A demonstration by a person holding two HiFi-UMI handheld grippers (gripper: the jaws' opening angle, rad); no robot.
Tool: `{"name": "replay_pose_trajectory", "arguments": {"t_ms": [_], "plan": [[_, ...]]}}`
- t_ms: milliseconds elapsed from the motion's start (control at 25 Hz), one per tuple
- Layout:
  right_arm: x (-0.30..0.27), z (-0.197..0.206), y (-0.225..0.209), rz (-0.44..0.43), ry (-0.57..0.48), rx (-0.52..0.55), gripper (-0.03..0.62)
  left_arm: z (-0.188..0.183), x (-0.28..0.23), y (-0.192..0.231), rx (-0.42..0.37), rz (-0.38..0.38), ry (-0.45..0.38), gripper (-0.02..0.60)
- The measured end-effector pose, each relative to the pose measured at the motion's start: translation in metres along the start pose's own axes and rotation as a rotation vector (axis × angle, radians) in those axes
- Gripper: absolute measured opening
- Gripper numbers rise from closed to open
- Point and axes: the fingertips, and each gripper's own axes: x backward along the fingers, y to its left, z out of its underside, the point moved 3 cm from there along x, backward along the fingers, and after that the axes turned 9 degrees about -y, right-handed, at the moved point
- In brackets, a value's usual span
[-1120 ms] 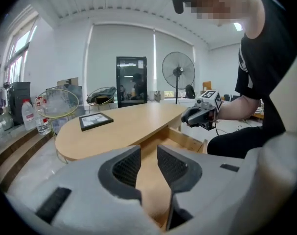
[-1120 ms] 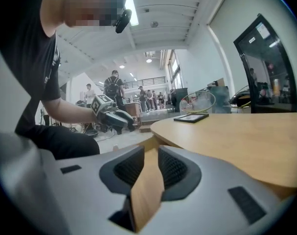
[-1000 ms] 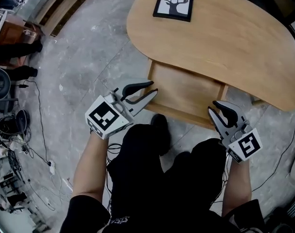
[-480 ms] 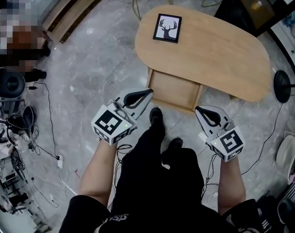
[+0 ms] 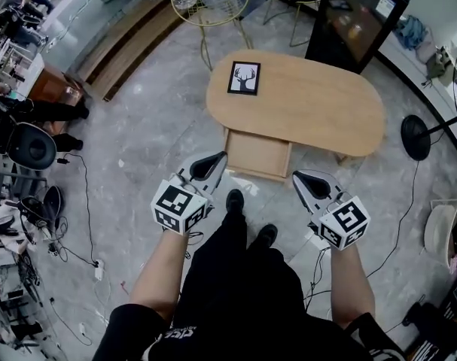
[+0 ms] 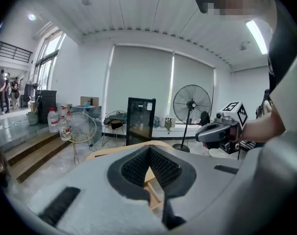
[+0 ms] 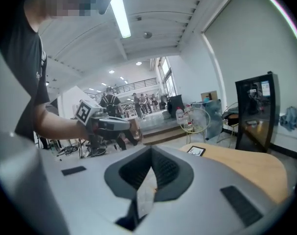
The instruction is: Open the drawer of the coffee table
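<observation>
Head view: the drawer [image 5: 256,155] stands pulled out from under the near edge of the tabletop [image 5: 311,111], its inside open to view and showing nothing in it. A framed deer picture [image 5: 244,77] lies on the far left part of the tabletop. The person stands on the floor [image 5: 138,149] just near of the drawer front. The drawer lies far of and below both tools, and sits between them left to right. Its long axis runs left-right along the table edge, and its travel is near-far, toward the person. The left tool [image 5: 217,160] hangs over the drawer's near-left corner. The right tool [image 5: 302,180] hangs just right of the near-right corner. In this view the left tool looks slightly closer to the front panel, and both are well above it. In the left gripper view the ribbed pads meet at the tips, so that tool is closed with nothing held. In the right gripper view the pads are likewise together and hold nothing. Neither tool touches the drawer or the table. Judgement: the opening looks done. I cannot tell whether the drawer is at full extension. Any further pull would need a tool lowered to the front panel and drawn toward the near side.
</observation>
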Motion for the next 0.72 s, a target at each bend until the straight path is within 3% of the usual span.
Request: {"name": "replay_pose_trajectory", "arguments": {"t_ms": [120,240,560,720], "plan": [[0.012,-0.015,0.003,0.053,-0.044,-0.049,0.005,-0.018,0.003,-0.017,-0.001,0.038,-0.008,0.008],[0.019,-0.021,0.016,0.052,-0.069,-0.088,0.005,-0.032,0.010,-0.027,-0.008,0.063,-0.019,0.008],[-0.018,-0.039,0.064,0.053,-0.047,0.006,0.005,-0.043,0.059,0.003,-0.032,0.070,-0.059,0.009],[-0.048,-0.067,0.090,0.093,-0.097,0.043,0.005,-0.052,0.084,0.024,-0.098,0.075,-0.070,0.009]]}}
